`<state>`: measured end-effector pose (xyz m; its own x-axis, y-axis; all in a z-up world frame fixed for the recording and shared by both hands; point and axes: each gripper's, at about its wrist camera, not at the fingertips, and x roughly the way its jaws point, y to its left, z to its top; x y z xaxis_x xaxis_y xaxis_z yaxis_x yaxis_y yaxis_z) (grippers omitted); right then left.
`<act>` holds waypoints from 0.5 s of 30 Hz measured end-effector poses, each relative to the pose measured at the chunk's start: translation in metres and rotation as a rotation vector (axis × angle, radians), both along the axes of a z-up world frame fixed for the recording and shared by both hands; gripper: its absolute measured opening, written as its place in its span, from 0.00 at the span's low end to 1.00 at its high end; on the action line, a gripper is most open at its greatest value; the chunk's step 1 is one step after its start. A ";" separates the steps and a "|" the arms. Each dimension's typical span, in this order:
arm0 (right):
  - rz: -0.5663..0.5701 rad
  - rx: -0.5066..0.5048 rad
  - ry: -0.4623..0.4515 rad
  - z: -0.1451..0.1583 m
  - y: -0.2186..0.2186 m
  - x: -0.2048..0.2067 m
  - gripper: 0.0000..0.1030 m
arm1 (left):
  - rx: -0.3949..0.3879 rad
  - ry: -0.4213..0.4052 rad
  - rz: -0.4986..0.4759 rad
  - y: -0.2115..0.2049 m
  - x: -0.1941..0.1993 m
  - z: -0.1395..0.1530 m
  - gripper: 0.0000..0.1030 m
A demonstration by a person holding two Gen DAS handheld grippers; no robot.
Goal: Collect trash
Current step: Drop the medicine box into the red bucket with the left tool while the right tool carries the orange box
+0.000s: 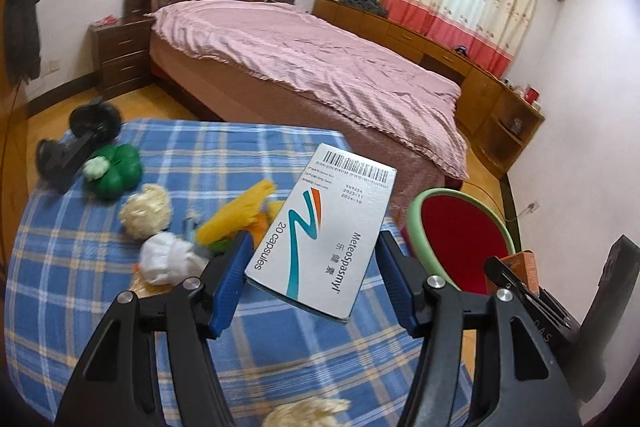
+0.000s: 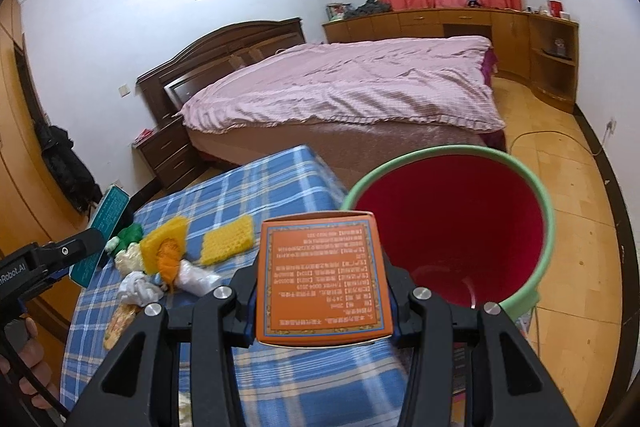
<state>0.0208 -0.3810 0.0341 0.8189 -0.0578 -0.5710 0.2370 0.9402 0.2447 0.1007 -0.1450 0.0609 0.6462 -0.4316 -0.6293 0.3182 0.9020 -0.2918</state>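
— Table (image 1: 120,307) and bin?
— Checked cloth carried scattered wrappers (image 1: 236,215); the red bin (image 2: 452,223) stood at its edge.
— Tools?
— Left tool (image 1: 312,259) gripped a white medicine box (image 1: 324,231) above the table. Right tool (image 2: 324,307) clamped an orange box (image 2: 322,279) beside the bin's rim.

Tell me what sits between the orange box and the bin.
Nothing: in the right wrist view the orange box, held in the fingers, overlaps the bin rim directly.
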 end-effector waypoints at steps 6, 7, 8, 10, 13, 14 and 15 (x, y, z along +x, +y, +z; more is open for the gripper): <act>-0.069 0.006 -0.003 -0.003 -0.032 -0.010 0.47 | 0.020 -0.001 -0.082 -0.045 0.005 -0.002 0.61; -0.082 0.007 -0.001 -0.004 -0.038 -0.011 0.47 | 0.022 -0.002 -0.095 -0.053 0.005 -0.003 0.61; -0.092 0.007 0.003 -0.005 -0.043 -0.012 0.47 | 0.024 -0.002 -0.107 -0.060 0.006 -0.005 0.61; -0.115 0.010 0.013 -0.008 -0.056 -0.012 0.47 | 0.026 0.003 -0.127 -0.074 0.008 -0.006 0.61; -0.142 0.010 0.027 -0.013 -0.074 -0.012 0.47 | 0.029 0.020 -0.168 -0.097 0.013 -0.014 0.61; -0.150 0.011 0.031 -0.015 -0.079 -0.011 0.47 | 0.029 0.027 -0.182 -0.105 0.015 -0.017 0.61; -0.159 0.012 0.038 -0.017 -0.085 -0.011 0.47 | 0.029 0.032 -0.194 -0.111 0.016 -0.019 0.61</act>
